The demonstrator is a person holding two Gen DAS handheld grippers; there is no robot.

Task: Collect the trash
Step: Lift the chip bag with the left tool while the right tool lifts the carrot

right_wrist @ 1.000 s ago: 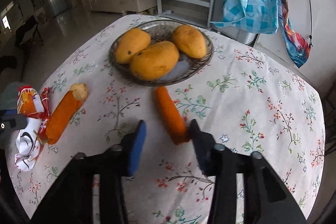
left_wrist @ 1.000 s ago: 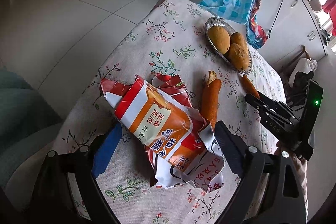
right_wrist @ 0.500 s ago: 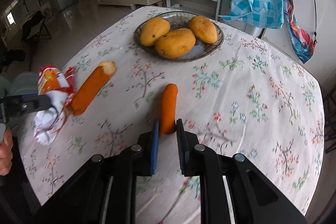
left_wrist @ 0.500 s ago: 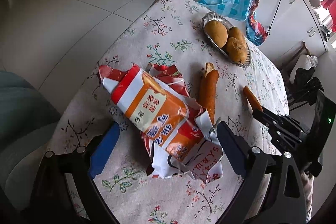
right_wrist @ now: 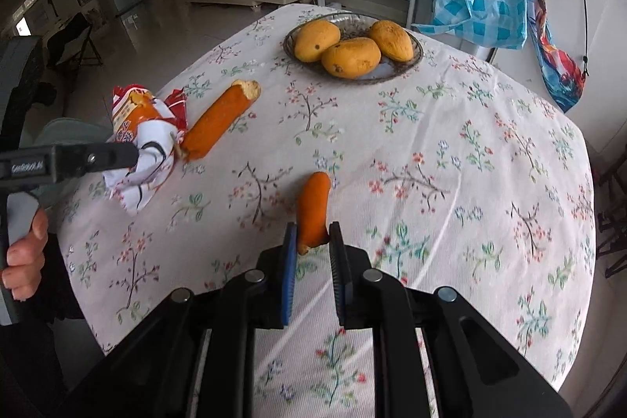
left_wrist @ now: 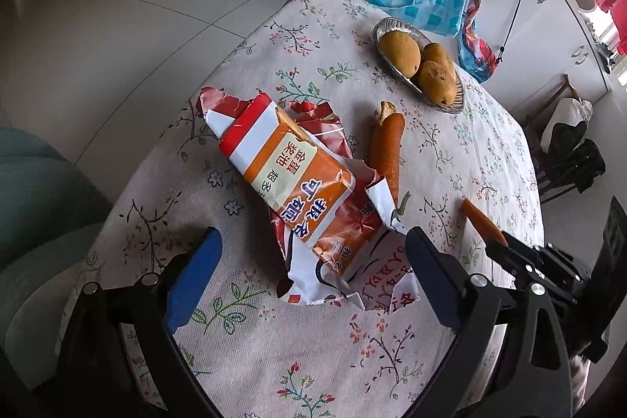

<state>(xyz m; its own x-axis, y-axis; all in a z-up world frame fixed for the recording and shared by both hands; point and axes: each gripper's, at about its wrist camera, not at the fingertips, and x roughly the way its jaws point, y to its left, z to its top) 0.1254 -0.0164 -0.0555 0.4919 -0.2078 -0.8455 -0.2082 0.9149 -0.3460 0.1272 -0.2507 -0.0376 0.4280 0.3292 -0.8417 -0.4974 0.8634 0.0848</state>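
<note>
Left gripper (left_wrist: pixel 309 267): jaws spread wide, empty, hovering at the near end of the wrapper without touching it.

Wrapper (left_wrist: pixel 298 183): torn snack bag, orange, red and white, lying crumpled at the left side of the table (right_wrist: pixel 450 151), its right edge just beside the long carrot. Judged very light, thin and crinkly — likely slick film that folds under pressure rather than resisting. Best hold is probably across the bunched white near end, where several layers stack; the flat printed panel may slide out of a pinch. Printing: large Chinese characters on the orange face, seen upside down; I read them as "可砸" and "金黄". Red letters on the white flap are too creased to read.

Long carrot (left_wrist: pixel 388 151): bitten or broken top, lying free, pointing toward the dish. Stiff, moderately heavy, apt to roll.

Short carrot (right_wrist: pixel 313 208): near end pinched between the pads of the right gripper (right_wrist: pixel 311 253), jaws closed on it. Firm and smooth — a grip further up the body would be steadier.

Dish (right_wrist: pixel 415 59): three mangoes, far side of the table, well apart from the trash.
</note>
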